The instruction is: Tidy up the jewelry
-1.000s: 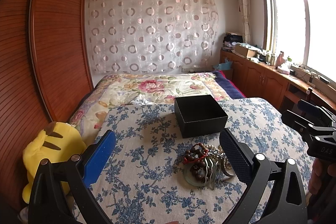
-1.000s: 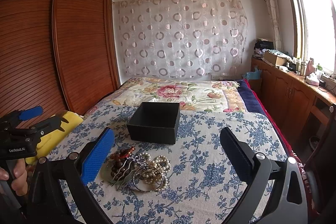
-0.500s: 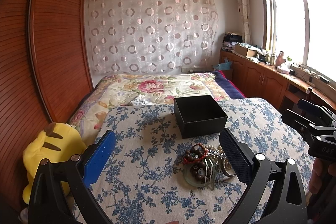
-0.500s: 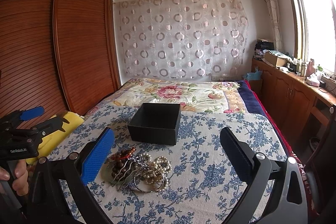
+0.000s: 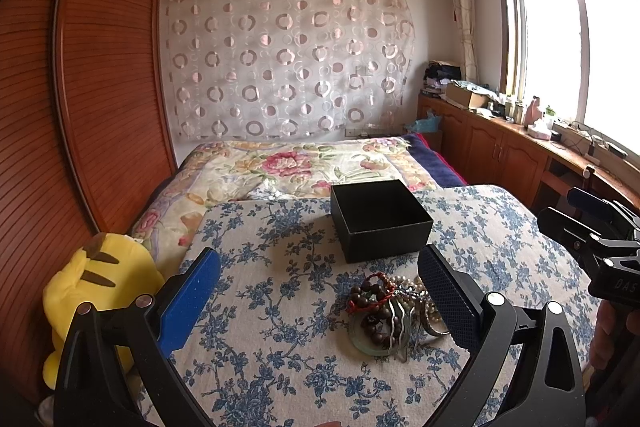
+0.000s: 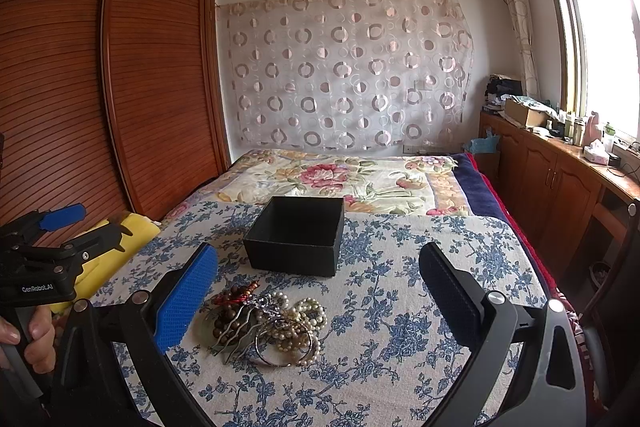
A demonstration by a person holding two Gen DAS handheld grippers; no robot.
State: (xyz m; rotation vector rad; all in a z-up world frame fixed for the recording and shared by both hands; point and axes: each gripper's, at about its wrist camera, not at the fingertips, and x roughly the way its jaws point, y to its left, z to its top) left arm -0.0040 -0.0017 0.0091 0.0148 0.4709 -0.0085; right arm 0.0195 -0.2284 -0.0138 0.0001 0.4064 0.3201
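A pile of jewelry (image 5: 394,315) lies on a blue-flowered cloth: dark wooden beads with red cord, pearl strands, a metal hair comb, a bangle. It also shows in the right wrist view (image 6: 266,323). An open, empty black box (image 5: 380,221) stands just behind the pile, also in the right wrist view (image 6: 296,235). My left gripper (image 5: 320,301) is open and empty, held above the cloth to the pile's left. My right gripper (image 6: 320,301) is open and empty, to the pile's right. Each gripper shows in the other's view: the right one (image 5: 600,239), the left one (image 6: 44,239).
The flowered cloth (image 5: 260,307) covers a board on a bed with a floral quilt (image 5: 288,167). A yellow plush toy (image 5: 92,291) lies at the left by a wooden wardrobe (image 5: 80,107). Wooden cabinets (image 6: 560,179) with clutter run along the right under the window.
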